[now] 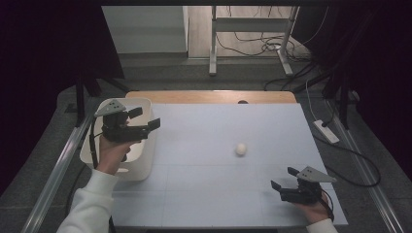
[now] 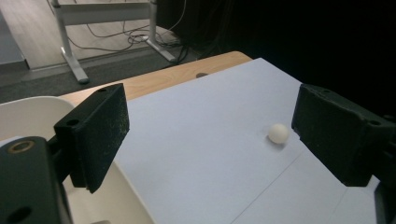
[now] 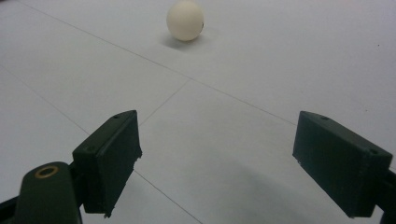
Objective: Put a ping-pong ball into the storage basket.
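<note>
A small white ball (image 1: 241, 149) lies alone on the white table sheet (image 1: 209, 136), right of centre. It also sits far ahead in the left gripper view as the ball (image 2: 278, 133), and near the top of the right gripper view as the ball (image 3: 185, 20). My left gripper (image 1: 144, 118) is held open above the white bin (image 1: 141, 167) at the table's left edge, jaws pointing right, nothing between them. My right gripper (image 1: 284, 177) rests low near the front right corner, open and empty, pointing left toward the ball.
The bin's rim (image 2: 28, 105) fills the lower left of the left gripper view. A wooden table edge (image 1: 209, 96) runs along the back. Beyond it are a metal frame (image 1: 252, 29) and floor cables (image 1: 272, 46). A power strip (image 1: 326, 131) lies right of the table.
</note>
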A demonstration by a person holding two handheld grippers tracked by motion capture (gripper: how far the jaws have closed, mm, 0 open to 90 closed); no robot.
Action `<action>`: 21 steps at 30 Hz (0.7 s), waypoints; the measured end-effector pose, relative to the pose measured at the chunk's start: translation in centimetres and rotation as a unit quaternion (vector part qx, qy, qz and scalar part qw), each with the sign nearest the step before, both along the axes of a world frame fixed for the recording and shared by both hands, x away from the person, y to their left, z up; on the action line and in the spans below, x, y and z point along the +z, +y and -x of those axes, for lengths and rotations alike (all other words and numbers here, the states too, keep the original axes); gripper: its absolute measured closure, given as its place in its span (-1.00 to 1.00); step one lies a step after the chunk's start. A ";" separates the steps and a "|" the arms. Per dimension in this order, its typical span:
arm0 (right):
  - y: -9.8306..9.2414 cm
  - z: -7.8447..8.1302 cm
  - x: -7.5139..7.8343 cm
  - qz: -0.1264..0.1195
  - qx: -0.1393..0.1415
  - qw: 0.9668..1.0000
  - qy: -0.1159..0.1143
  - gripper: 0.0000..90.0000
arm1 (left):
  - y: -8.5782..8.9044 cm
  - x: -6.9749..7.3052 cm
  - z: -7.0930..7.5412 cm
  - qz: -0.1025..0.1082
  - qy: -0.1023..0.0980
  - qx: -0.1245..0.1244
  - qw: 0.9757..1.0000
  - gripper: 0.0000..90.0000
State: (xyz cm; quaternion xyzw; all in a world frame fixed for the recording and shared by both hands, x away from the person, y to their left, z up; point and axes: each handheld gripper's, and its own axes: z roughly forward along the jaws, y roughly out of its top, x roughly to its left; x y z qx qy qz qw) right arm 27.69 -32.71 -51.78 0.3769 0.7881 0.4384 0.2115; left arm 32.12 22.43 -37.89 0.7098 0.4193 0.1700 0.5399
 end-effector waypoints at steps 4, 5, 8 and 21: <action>0.0 0.0 0.0 -0.002 0.000 1.000 0.001 -0.67 | -0.4 0.0 0.1 0.000 0.000 -0.004 1.000 -0.73; 0.0 0.0 0.0 -0.002 0.000 1.000 0.001 -0.67 | -0.4 -0.1 0.1 0.000 0.000 -0.005 1.000 -0.73; 0.1 0.0 0.0 -0.001 0.000 1.000 0.001 -0.67 | -0.7 -0.2 0.2 0.002 0.001 -0.008 1.000 -0.73; 0.1 -0.2 0.0 0.002 0.001 1.000 -0.002 -0.67 | -3.0 -0.6 1.0 0.009 -0.003 -0.046 0.999 -0.73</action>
